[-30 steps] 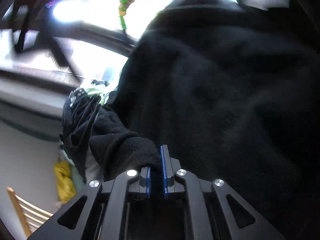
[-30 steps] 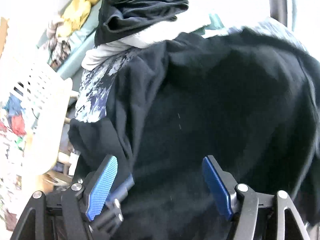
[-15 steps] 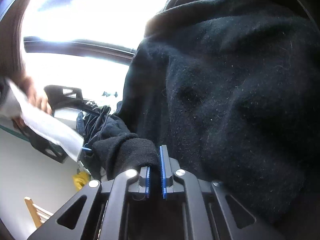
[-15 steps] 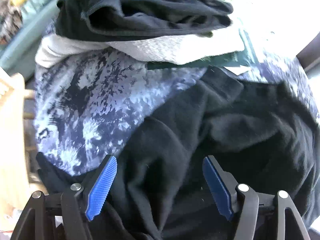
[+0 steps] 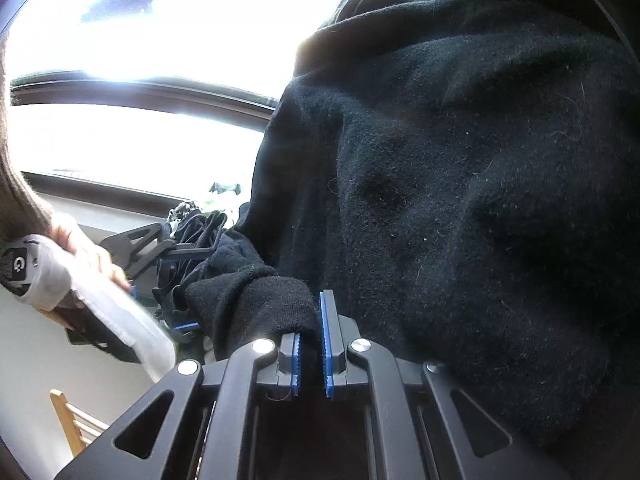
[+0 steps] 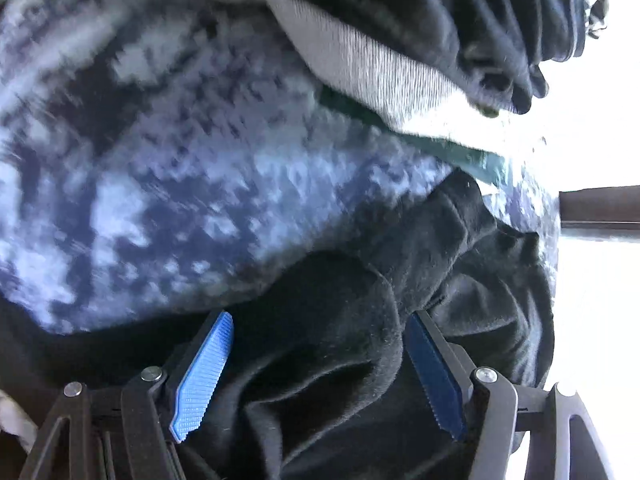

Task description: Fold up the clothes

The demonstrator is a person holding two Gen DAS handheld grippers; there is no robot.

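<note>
Folding is mid-gather: our left gripper pinches the black fleece garment's edge while our right gripper stands wide over a fold, needing closure next.

A lived-in room at home, by a bright window

A dark-framed window glares white above a plain wall; a wooden chair stands below, and a pile of clothes rests on a blue mottled cover, a black fleece garment close by
</note>
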